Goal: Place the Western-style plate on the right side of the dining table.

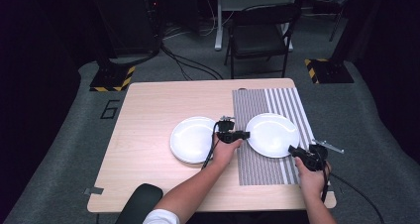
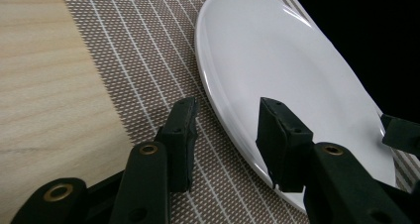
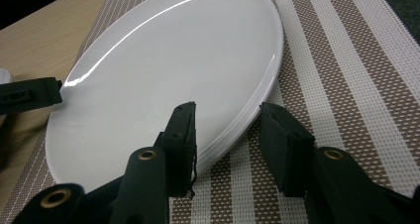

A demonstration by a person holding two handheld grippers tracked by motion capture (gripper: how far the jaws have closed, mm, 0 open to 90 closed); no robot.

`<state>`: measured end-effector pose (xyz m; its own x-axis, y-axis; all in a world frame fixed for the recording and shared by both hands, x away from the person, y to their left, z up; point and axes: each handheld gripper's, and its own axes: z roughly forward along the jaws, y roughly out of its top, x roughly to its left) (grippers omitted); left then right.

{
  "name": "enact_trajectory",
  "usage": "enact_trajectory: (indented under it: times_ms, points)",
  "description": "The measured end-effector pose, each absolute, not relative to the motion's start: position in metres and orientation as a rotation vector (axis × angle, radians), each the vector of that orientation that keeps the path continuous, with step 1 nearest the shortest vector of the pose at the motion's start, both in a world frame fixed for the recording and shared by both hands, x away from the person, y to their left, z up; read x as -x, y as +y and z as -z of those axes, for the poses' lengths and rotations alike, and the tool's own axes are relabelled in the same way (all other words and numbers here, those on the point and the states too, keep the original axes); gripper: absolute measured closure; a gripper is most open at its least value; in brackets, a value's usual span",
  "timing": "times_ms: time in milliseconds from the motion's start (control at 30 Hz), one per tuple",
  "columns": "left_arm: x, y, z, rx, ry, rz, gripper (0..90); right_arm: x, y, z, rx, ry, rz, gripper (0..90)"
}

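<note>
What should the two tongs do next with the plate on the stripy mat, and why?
Probably draw both tongs straight back off the rim. The plate looks set down on the striped mat, and the left tongs and right tongs each straddle its edge with a gap at the pads, so they seem to have let go. Pulling back level should avoid nudging it towards the other plate.

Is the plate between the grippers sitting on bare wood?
No, that plate lies on the striped placemat; the other plate is on bare wood.
</note>
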<state>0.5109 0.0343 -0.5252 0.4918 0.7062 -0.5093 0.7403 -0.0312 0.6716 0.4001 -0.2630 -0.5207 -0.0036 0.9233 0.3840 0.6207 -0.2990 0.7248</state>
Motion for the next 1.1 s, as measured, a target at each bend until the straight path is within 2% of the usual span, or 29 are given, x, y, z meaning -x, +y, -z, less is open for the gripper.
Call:
enact_trajectory:
  times_ms: [200,400,667,1100]
  points:
    - [-0.508,0.045,0.519,-1.75,1.215,0.036,56.6,-0.399,-0.261,0.518,-1.917,1.613,-1.199,55.9]
    - [-0.508,0.056,0.514,-1.729,1.214,0.019,50.3,-0.397,-0.255,0.506,-1.86,1.615,-1.236,54.0]
    - [-0.506,0.085,0.508,-1.716,1.229,-0.017,46.2,-0.405,-0.215,0.493,-1.683,1.76,-1.291,48.2]
    - [-0.491,0.141,0.495,-1.653,1.295,-0.115,43.6,-0.41,-0.176,0.487,-1.574,1.906,-1.337,46.7]
